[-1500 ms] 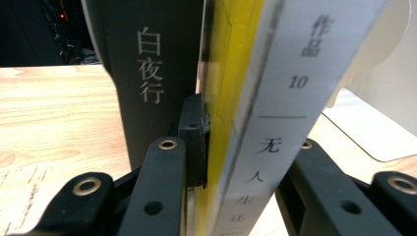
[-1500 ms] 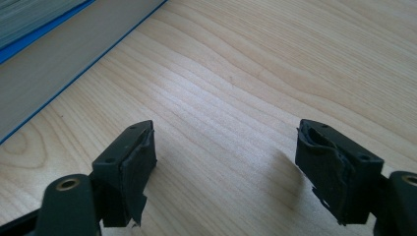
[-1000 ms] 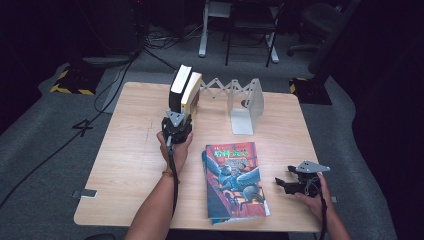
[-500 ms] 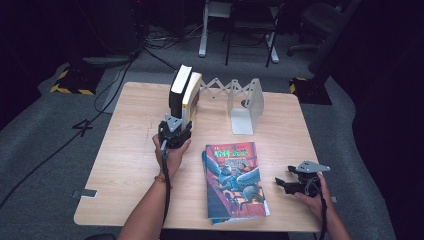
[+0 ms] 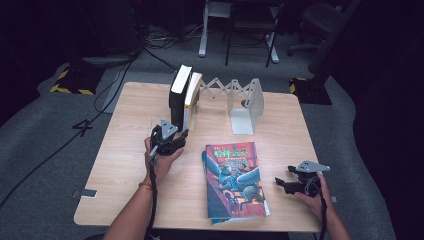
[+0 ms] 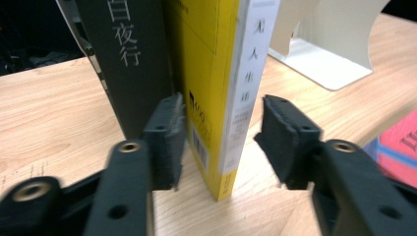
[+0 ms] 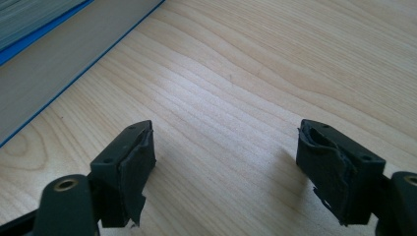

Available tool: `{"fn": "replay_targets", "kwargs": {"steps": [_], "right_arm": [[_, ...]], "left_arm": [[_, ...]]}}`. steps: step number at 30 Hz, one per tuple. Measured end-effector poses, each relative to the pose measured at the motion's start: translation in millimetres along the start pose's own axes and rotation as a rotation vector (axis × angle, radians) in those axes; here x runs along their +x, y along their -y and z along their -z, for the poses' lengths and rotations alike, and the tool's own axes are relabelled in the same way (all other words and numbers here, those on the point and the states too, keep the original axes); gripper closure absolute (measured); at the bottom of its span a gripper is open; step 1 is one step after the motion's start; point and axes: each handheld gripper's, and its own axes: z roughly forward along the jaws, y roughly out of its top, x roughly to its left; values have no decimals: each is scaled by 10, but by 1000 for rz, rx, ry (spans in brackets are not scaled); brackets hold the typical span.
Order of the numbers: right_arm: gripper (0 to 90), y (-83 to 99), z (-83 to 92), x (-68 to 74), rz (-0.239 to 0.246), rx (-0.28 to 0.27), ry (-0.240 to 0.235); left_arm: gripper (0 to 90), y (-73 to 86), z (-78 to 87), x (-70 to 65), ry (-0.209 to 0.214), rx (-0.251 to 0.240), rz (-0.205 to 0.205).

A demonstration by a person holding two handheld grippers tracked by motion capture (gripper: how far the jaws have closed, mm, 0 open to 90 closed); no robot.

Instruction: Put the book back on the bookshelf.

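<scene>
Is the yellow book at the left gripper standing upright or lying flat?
Upright. The yellow book stands on its bottom edge on the table, against the black book, between the left gripper's open jaws.

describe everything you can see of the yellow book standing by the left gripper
The yellow book stands upright on the wooden table, its side flat against a black book, at the end of a white expandable bookend. It looks like a paperback: yellow cover, white spine with dark printed characters, a barcode low on the cover. The left gripper has just been opening; its jaws straddle the book's lower edge, one pad close against the cover, the other clear of the spine.
</scene>
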Motion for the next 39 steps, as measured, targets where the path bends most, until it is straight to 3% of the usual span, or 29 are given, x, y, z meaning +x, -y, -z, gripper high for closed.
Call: {"fn": "replay_targets", "kwargs": {"steps": [4,7,9,12,16,28,39], "right_arm": [[227,0,-1,0,0,0,1],[227,0,0,2,1,-1,2],[227,0,-1,0,0,0,0],[227,0,-1,-1,-1,1,-1],[227,0,-1,-3,-3,1,-2],[227,0,-2,-3,-3,1,-2],[227,-1,-1,-2,-2,1,-3]], "left_arm": [[664,37,-44,6,27,12,0],[721,28,-83,-31,-1,26,-19],[712,18,-102,-33,10,25,-11],[719,4,-123,-60,-7,28,-30],[725,-28,-167,-63,-15,33,-22],[733,-144,-359,-25,-44,45,64],[734,-226,-465,-2,-74,64,63]]}}
